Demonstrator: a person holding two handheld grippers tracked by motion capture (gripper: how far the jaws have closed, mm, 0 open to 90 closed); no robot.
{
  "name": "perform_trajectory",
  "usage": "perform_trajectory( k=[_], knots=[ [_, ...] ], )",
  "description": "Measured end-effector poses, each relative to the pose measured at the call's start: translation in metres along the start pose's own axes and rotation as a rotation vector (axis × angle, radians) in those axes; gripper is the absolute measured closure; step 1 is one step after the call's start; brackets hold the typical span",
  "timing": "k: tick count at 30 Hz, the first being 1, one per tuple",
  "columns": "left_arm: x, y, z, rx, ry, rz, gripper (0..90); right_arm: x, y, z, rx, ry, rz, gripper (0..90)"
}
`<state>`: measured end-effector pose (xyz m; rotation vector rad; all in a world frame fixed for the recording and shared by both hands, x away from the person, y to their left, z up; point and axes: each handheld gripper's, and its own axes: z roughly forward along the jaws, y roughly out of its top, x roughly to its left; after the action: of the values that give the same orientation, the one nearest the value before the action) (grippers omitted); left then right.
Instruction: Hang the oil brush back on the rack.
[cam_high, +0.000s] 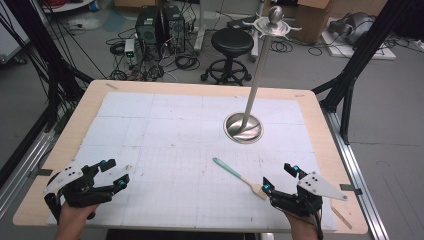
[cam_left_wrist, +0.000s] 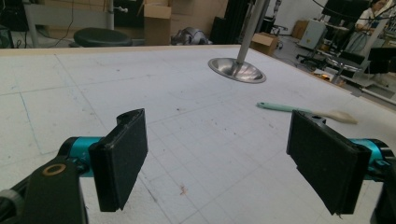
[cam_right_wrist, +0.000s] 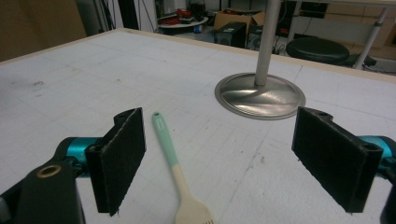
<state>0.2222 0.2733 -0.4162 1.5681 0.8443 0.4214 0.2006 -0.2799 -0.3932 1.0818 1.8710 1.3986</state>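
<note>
A: From the high view, what is on the table (cam_high: 100, 100)?

B: A white gridded mat (cam_high: 165, 130) covers most of it. A metal stand (cam_high: 243, 127) sits right of centre, its round base on the mat and its pole rising to a hooked top. A brush (cam_high: 240, 177) with a mint-green handle and a pale head lies in front of the base, well apart from it, handle pointing toward the far left.

A: And the grippers?

B: The left gripper (cam_high: 113, 173) rests at the near left corner, jaws spread apart, holding nothing. The right gripper (cam_high: 281, 176) is at the near right, jaws also apart, with the brush head just beside its left jaw tip. I cannot tell whether they touch.

A: The left gripper view?

B: The left gripper (cam_left_wrist: 224, 158) has both black pads wide apart over bare mat. The brush (cam_left_wrist: 306, 112) lies beyond the right pad, and the stand (cam_left_wrist: 237, 70) is farther back.

A: The right gripper view?

B: The right gripper (cam_right_wrist: 224, 161) is open, with the brush (cam_right_wrist: 175, 170) lying on the mat between its pads, nearer the left one, head closest to the camera. The stand (cam_right_wrist: 260, 95) is beyond.
</note>
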Motion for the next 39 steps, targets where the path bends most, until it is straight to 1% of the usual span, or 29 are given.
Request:
perform_trajectory(
  k=[1, 2, 3, 4, 6, 7, 9, 10, 11, 12, 15, 19, 21, 22, 23, 24, 25, 26, 27, 28, 29, 30, 31, 32, 34, 35, 36, 38, 39],
  knots=[
    [0.000, 0.000, 0.000, -0.002, 0.000, -0.001, 20.9, 0.000, 0.000, 0.000, 0.000, 0.000, 0.000, 16.7],
    [0.000, 0.000, 0.000, -0.006, 0.000, -0.005, 20.9, 0.002, 0.000, 0.002, -0.004, 0.031, -0.002, 16.7],
    [0.000, 0.000, 0.000, -0.007, 0.001, -0.008, 20.9, 0.002, 0.000, 0.002, -0.004, 0.031, -0.002, 16.7],
    [0.000, 0.000, 0.000, -0.005, 0.001, -0.008, 20.9, 0.005, 0.000, 0.007, 0.010, 0.052, -0.010, 16.7],
    [0.001, 0.000, 0.001, -0.001, -0.002, -0.008, 21.1, 0.007, -0.001, 0.014, 0.046, 0.061, -0.022, 16.7],
    [0.000, 0.000, 0.001, -0.001, -0.003, -0.008, 21.1, 0.007, -0.001, 0.014, 0.046, 0.061, -0.022, 16.7],
    [0.000, -0.001, 0.001, 0.001, -0.003, -0.005, 21.3, 0.008, -0.002, 0.020, 0.088, 0.069, -0.026, 16.8],
    [0.000, -0.001, 0.001, 0.003, -0.002, -0.005, 21.3, 0.009, -0.003, 0.027, 0.116, 0.079, -0.025, 17.3],
    [0.000, -0.001, 0.000, 0.005, -0.001, -0.004, 21.3, 0.009, -0.003, 0.027, 0.116, 0.079, -0.025, 17.3],
    [0.000, 0.000, 0.001, 0.005, -0.003, -0.001, 21.3, 0.008, -0.004, 0.032, 0.129, 0.089, -0.024, 17.9],
    [0.000, 0.000, 0.002, 0.009, -0.002, 0.000, 21.3, 0.008, -0.005, 0.035, 0.132, 0.093, -0.017, 19.0],
    [-0.004, -0.001, 0.004, 0.012, -0.004, 0.007, 21.3, 0.007, -0.007, 0.036, 0.151, 0.097, -0.031, 25.1],
    [-0.004, -0.001, 0.005, 0.020, -0.006, 0.013, 21.3, 0.003, -0.011, 0.041, 0.194, 0.097, -0.044, 28.8],
    [-0.004, -0.001, 0.005, 0.020, -0.005, 0.012, 21.3, 0.003, -0.011, 0.041, 0.194, 0.097, -0.044, 28.8],
    [-0.004, -0.001, 0.006, 0.019, -0.005, 0.011, 21.3, -0.001, -0.013, 0.046, 0.218, 0.101, -0.037, 33.6],
    [-0.004, -0.001, 0.006, 0.023, -0.007, 0.011, 21.3, -0.004, -0.014, 0.049, 0.228, 0.108, -0.036, 36.3],
    [-0.004, -0.001, 0.006, 0.023, -0.007, 0.011, 21.3, -0.004, -0.014, 0.049, 0.228, 0.108, -0.036, 36.3],
    [-0.004, -0.001, 0.006, 0.024, -0.006, 0.009, 21.3, -0.005, -0.015, 0.051, 0.246, 0.114, -0.032, 39.6],
    [-0.003, -0.001, 0.006, 0.025, -0.006, 0.010, 21.3, -0.005, -0.016, 0.057, 0.285, 0.131, -0.042, 44.3],
    [-0.003, -0.001, 0.006, 0.026, -0.005, 0.009, 21.3, -0.005, -0.017, 0.061, 0.305, 0.145, -0.050, 47.4],
    [-0.003, -0.002, 0.006, 0.026, -0.006, 0.010, 21.3, -0.005, -0.017, 0.061, 0.305, 0.145, -0.050, 47.4],
    [-0.004, -0.002, 0.006, 0.026, -0.006, 0.010, 21.3, -0.003, -0.018, 0.069, 0.346, 0.174, -0.069, 52.0],
    [-0.004, -0.002, 0.006, 0.025, -0.005, 0.009, 21.3, -0.003, -0.018, 0.069, 0.346, 0.174, -0.069, 52.0],
    [-0.005, -0.002, 0.006, 0.028, -0.007, 0.011, 21.4, -0.002, -0.019, 0.074, 0.361, 0.187, -0.077, 52.8],
    [-0.005, -0.002, 0.007, 0.032, -0.008, 0.014, 21.4, 0.000, -0.019, 0.082, 0.385, 0.212, -0.084, 58.0],
    [-0.005, -0.002, 0.007, 0.031, -0.007, 0.012, 21.4, 0.001, -0.020, 0.086, 0.398, 0.215, -0.095, 59.3],
    [-0.005, -0.002, 0.007, 0.032, -0.006, 0.012, 21.4, 0.003, -0.020, 0.093, 0.423, 0.219, -0.114, 63.1],
    [-0.005, -0.003, 0.007, 0.035, -0.007, 0.011, 21.4, 0.004, -0.020, 0.096, 0.433, 0.223, -0.121, 64.8],
    [-0.005, -0.003, 0.007, 0.036, -0.005, 0.011, 21.4, 0.003, -0.021, 0.101, 0.458, 0.225, -0.127, 67.9]
  ],
)
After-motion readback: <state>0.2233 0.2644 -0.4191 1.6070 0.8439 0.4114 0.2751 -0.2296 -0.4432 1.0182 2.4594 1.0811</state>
